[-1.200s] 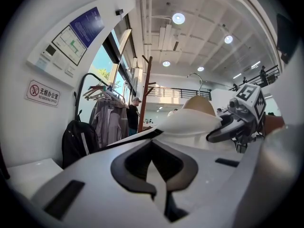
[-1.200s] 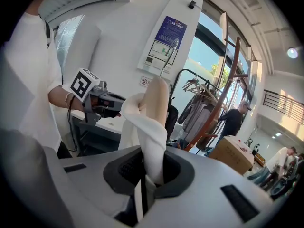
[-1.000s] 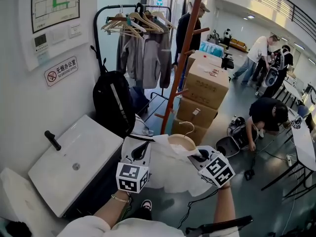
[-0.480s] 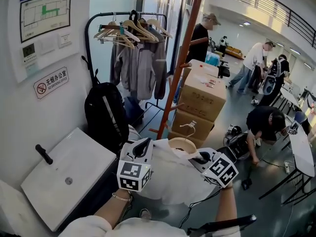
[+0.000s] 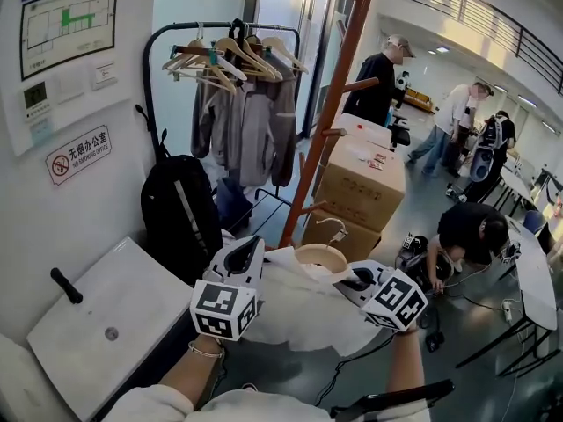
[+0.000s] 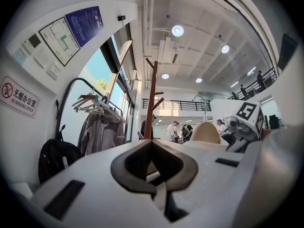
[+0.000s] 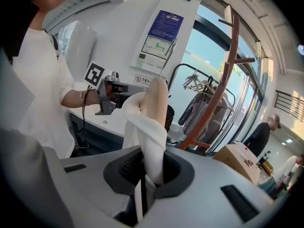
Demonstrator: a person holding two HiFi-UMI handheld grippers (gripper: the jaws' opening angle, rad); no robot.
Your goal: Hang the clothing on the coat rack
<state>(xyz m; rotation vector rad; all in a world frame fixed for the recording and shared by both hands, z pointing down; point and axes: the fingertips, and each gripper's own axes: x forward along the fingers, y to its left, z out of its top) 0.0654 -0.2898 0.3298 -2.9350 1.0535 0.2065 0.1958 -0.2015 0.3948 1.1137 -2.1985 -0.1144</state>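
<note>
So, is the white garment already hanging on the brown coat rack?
No, the white garment is clamped in the right tool, apart from the coat rack.

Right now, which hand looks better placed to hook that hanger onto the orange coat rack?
Probably the right gripper: shut on the white garment over the hanger, it sits nearer the hook, facing the coat rack.

Layout around the coat rack (image 5: 322,130)
Left of it stands a garment rail (image 5: 144,86); further left and nearer, a backpack (image 5: 180,214); cardboard boxes (image 5: 361,178) stack just right of it; the clothing (image 5: 299,310) sits in front of it, between the left gripper (image 5: 239,262) and the right gripper (image 5: 350,281).
</note>
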